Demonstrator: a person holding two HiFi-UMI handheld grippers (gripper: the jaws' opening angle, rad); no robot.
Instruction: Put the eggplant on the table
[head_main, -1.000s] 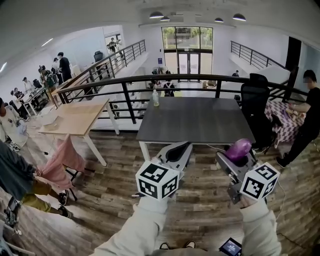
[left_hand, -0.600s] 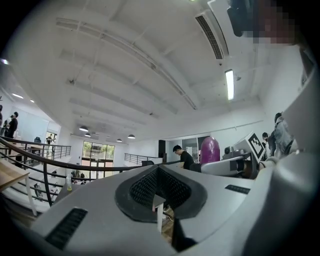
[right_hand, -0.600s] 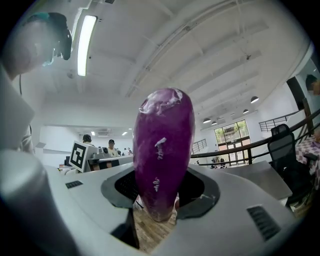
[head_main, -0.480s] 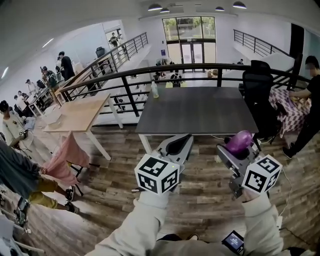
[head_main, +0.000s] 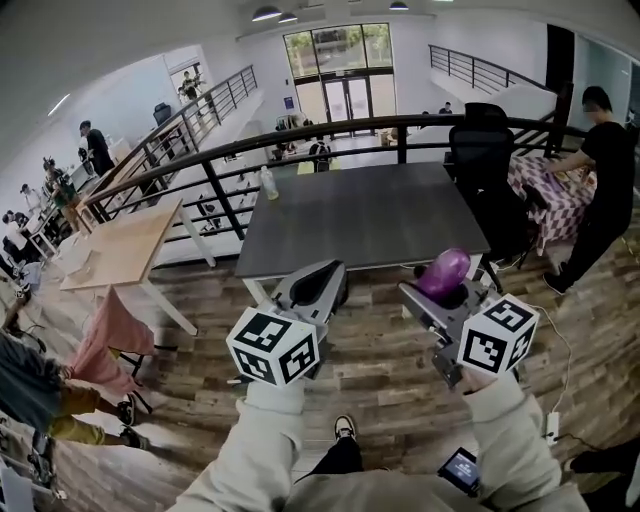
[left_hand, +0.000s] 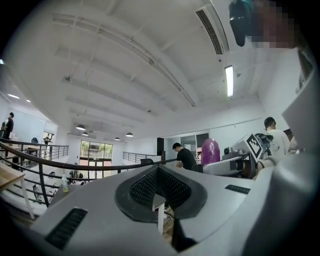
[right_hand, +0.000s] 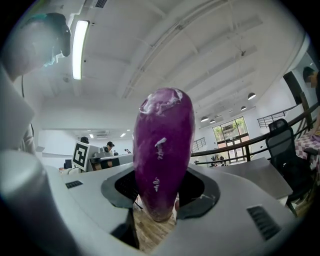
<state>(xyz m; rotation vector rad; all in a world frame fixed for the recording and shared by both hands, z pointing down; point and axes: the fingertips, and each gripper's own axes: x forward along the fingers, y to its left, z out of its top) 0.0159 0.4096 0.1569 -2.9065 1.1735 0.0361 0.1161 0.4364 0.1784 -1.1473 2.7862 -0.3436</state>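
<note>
Here, the right gripper (head_main: 443, 290) clamps a purple eggplant (head_main: 446, 270) upright, just short of the dark grey table (head_main: 360, 215), above wooden floor (head_main: 380, 370); the left gripper (head_main: 325, 282) has its 2 jaws together, empty.

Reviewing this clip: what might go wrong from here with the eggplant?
1. The right tool grips the glossy purple eggplant only by its lower end. Most of it stands above the jaws, so it may tip out.
2. It seems to hang over the wooden floor, short of the dark grey table, so an early release would likely drop it.
</note>
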